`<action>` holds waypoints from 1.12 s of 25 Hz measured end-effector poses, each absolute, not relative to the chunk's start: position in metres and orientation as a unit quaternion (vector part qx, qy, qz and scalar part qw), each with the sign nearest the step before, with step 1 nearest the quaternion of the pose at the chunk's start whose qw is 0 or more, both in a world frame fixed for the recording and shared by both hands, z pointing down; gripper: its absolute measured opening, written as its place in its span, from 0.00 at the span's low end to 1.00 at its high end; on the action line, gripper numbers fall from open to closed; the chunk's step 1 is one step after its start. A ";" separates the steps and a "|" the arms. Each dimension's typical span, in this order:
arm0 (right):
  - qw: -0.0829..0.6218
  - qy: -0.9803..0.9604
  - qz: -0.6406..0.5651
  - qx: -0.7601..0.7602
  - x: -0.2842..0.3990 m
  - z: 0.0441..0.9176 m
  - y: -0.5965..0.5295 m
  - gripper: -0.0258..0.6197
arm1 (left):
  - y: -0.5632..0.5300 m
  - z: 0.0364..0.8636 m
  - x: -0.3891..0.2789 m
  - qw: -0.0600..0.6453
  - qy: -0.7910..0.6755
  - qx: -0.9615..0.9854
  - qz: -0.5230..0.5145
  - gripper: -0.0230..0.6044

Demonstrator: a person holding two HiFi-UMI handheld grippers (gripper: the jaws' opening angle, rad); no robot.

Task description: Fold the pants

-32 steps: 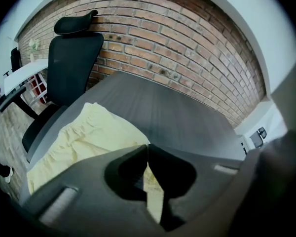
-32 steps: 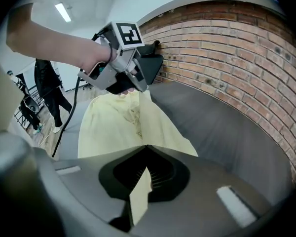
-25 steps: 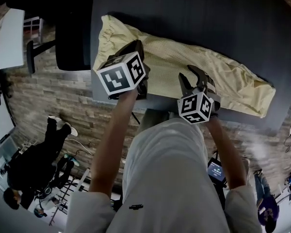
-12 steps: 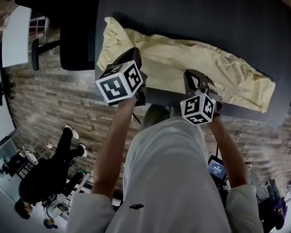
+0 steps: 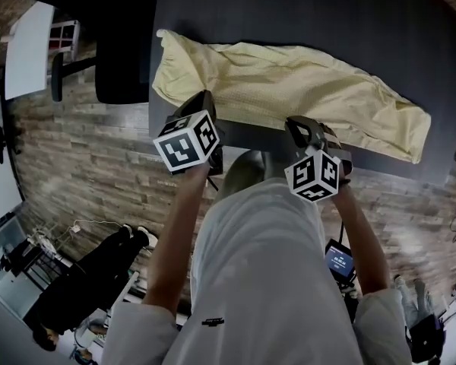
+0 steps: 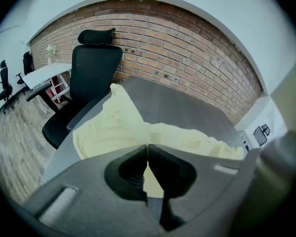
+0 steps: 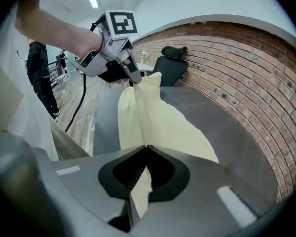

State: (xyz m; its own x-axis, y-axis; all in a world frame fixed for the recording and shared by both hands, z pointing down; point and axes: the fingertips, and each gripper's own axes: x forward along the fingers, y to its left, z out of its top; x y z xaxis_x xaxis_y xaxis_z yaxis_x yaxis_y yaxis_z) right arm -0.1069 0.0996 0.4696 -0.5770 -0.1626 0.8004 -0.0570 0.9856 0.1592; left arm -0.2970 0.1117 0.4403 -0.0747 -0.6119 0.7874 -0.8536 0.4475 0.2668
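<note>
Head view: pants (image 5: 304, 90) lie lengthwise on the dark table (image 5: 327, 14). Left gripper (image 5: 206, 97) and right gripper (image 5: 295, 125) each pinch the near edge. Lift both evenly and keep your fold line taut.

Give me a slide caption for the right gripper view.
Right gripper shut on the pants on the table; left gripper pinches their far end.

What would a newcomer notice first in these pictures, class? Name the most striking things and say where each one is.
The pale yellow pants lie stretched across the dark table in the head view. The left gripper and the right gripper are each shut on the pants' near edge, one toward each end. A black office chair stands at the table's left end.
</note>
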 end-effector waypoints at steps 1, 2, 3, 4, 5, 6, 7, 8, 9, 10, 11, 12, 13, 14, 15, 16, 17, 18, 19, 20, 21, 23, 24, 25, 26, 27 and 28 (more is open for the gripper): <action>0.458 -0.885 -0.058 0.058 -0.105 0.471 0.104 0.06 | 0.120 0.444 -0.295 0.455 -0.720 0.506 0.136 0.06; 0.461 -0.884 -0.058 0.056 -0.103 0.473 0.109 0.06 | 0.127 0.449 -0.293 0.457 -0.720 0.503 0.138 0.06; 0.463 -0.883 -0.057 0.053 -0.102 0.475 0.113 0.06 | 0.134 0.454 -0.292 0.459 -0.720 0.501 0.140 0.06; 0.465 -0.882 -0.056 0.051 -0.102 0.477 0.116 0.06 | 0.140 0.460 -0.291 0.462 -0.720 0.498 0.141 0.06; 0.466 -0.881 -0.055 0.050 -0.102 0.480 0.119 0.06 | 0.146 0.465 -0.290 0.465 -0.720 0.495 0.144 0.06; 0.468 -0.881 -0.055 0.050 -0.102 0.483 0.120 0.06 | 0.150 0.472 -0.289 0.467 -0.719 0.493 0.147 0.06; 0.469 -0.880 -0.053 0.050 -0.102 0.486 0.121 0.06 | 0.153 0.478 -0.289 0.469 -0.718 0.491 0.152 0.06; 0.470 -0.880 -0.050 0.049 -0.103 0.489 0.123 0.08 | 0.156 0.484 -0.288 0.470 -0.717 0.490 0.159 0.06; 0.472 -0.880 -0.045 0.046 -0.103 0.491 0.125 0.14 | 0.159 0.490 -0.287 0.472 -0.715 0.489 0.166 0.06; 0.472 -0.879 -0.040 0.045 -0.103 0.492 0.127 0.18 | 0.161 0.496 -0.286 0.474 -0.712 0.488 0.173 0.07; 0.472 -0.880 -0.037 0.045 -0.103 0.492 0.128 0.20 | 0.163 0.501 -0.286 0.476 -0.710 0.487 0.179 0.09; 0.471 -0.880 -0.034 0.048 -0.103 0.491 0.130 0.21 | 0.165 0.504 -0.286 0.477 -0.709 0.486 0.185 0.13; 0.468 -0.881 -0.030 0.051 -0.102 0.490 0.130 0.22 | 0.166 0.506 -0.286 0.478 -0.708 0.485 0.188 0.16; 0.466 -0.883 -0.027 0.056 -0.102 0.490 0.130 0.22 | 0.167 0.507 -0.287 0.477 -0.708 0.485 0.190 0.18; 0.464 -0.883 -0.023 0.060 -0.100 0.489 0.129 0.25 | 0.168 0.506 -0.287 0.476 -0.708 0.486 0.189 0.20; 0.463 -0.884 -0.020 0.064 -0.098 0.488 0.128 0.25 | 0.168 0.504 -0.287 0.473 -0.709 0.488 0.187 0.22; 0.462 -0.884 -0.018 0.068 -0.095 0.487 0.126 0.25 | 0.167 0.502 -0.285 0.470 -0.710 0.491 0.184 0.24; 0.462 -0.884 -0.015 0.071 -0.092 0.485 0.126 0.25 | 0.167 0.499 -0.284 0.468 -0.711 0.494 0.181 0.25; 0.461 -0.884 -0.011 0.074 -0.089 0.484 0.125 0.25 | 0.168 0.496 -0.283 0.466 -0.711 0.495 0.180 0.26; 0.461 -0.884 -0.007 0.077 -0.087 0.482 0.125 0.25 | 0.169 0.493 -0.282 0.465 -0.711 0.495 0.181 0.27; 0.459 -0.885 -0.003 0.079 -0.086 0.480 0.124 0.25 | 0.171 0.491 -0.282 0.464 -0.713 0.493 0.183 0.28; 0.456 -0.886 0.004 0.082 -0.085 0.478 0.122 0.25 | 0.173 0.487 -0.283 0.462 -0.718 0.489 0.181 0.28; 0.453 -0.888 0.008 0.085 -0.084 0.476 0.121 0.25 | 0.174 0.486 -0.284 0.460 -0.721 0.486 0.178 0.28; 0.450 -0.889 0.011 0.088 -0.084 0.473 0.120 0.25 | 0.174 0.484 -0.286 0.458 -0.724 0.484 0.176 0.28; 0.447 -0.890 0.015 0.091 -0.083 0.471 0.120 0.25 | 0.176 0.483 -0.289 0.456 -0.728 0.482 0.174 0.28; 0.445 -0.890 0.018 0.094 -0.083 0.469 0.120 0.25 | 0.177 0.481 -0.293 0.453 -0.731 0.480 0.173 0.28; 0.443 -0.891 0.020 0.097 -0.082 0.468 0.120 0.25 | 0.179 0.479 -0.297 0.451 -0.735 0.476 0.173 0.28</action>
State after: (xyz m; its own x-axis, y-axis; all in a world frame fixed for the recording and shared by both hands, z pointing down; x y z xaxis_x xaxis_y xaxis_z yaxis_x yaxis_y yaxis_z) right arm -0.0818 0.1203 0.4677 -0.5883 -0.1549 0.7937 -0.1907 0.9804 0.0499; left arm -0.2973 0.1791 0.4791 -0.1404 -0.5444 0.8270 -0.8558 0.4868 0.1752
